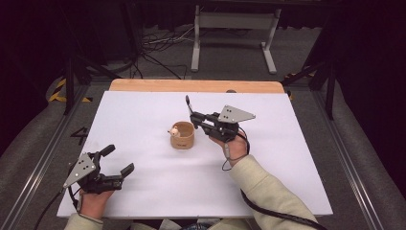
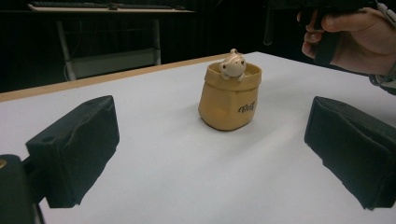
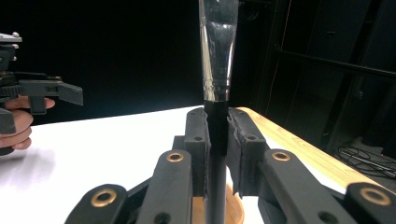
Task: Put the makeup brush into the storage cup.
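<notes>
On the white tabletop (image 1: 143, 187), a tan pot (image 1: 182, 135) with a small figure on its rim stands near the middle. The right tongs (image 1: 195, 116) hover just beside it, clamped on an upright brush (image 3: 217, 56). The left tongs (image 1: 118, 160) gape empty near the front-left corner.

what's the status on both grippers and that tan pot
Right gripper shut on black-handled brush with metal ferrule, above tan sack-shaped pot. Left gripper open, empty, apart. Nothing in the way.
</notes>
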### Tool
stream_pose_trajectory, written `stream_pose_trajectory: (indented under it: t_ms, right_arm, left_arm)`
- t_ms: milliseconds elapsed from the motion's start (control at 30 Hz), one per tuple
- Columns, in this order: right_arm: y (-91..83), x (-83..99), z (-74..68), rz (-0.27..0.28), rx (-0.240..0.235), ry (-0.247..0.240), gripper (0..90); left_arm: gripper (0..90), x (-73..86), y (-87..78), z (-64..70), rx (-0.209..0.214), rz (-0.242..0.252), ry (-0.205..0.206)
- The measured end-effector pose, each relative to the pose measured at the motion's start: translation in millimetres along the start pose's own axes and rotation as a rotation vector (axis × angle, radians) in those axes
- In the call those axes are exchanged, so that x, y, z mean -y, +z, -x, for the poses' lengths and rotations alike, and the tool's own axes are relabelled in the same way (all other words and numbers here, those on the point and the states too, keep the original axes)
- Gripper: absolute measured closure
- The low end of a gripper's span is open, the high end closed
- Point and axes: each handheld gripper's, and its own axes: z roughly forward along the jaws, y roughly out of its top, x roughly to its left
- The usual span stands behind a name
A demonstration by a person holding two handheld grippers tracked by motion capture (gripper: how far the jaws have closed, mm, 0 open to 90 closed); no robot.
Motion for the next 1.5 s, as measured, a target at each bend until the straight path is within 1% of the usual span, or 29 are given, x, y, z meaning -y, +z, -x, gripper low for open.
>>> stream_pose_trajectory:
  t_ms: [233, 600, 867, 1500]
  right_arm:
    - [7.7, 0.9, 2.2, -0.003, 0.002, 0.007, 79.2]
    - [19.5, 4.6, 0.8, -0.008, -0.007, 0.017, 79.2]
    - [29.8, 17.7, -0.1, -0.032, -0.014, 0.036, 79.2]
    - [38.0, 36.3, -5.6, -0.078, -0.041, 0.048, 79.1]
  left_arm:
    - [3.8, 0.3, -0.1, -0.5, 0.001, -0.001, -0.001]
    - [4.0, 0.8, 0.4, -0.9, 0.003, -0.007, -0.004]
    - [4.0, 1.1, 0.7, -0.9, 0.004, -0.006, -0.006]
    - [4.0, 1.2, 0.7, -1.0, 0.005, -0.006, -0.007]
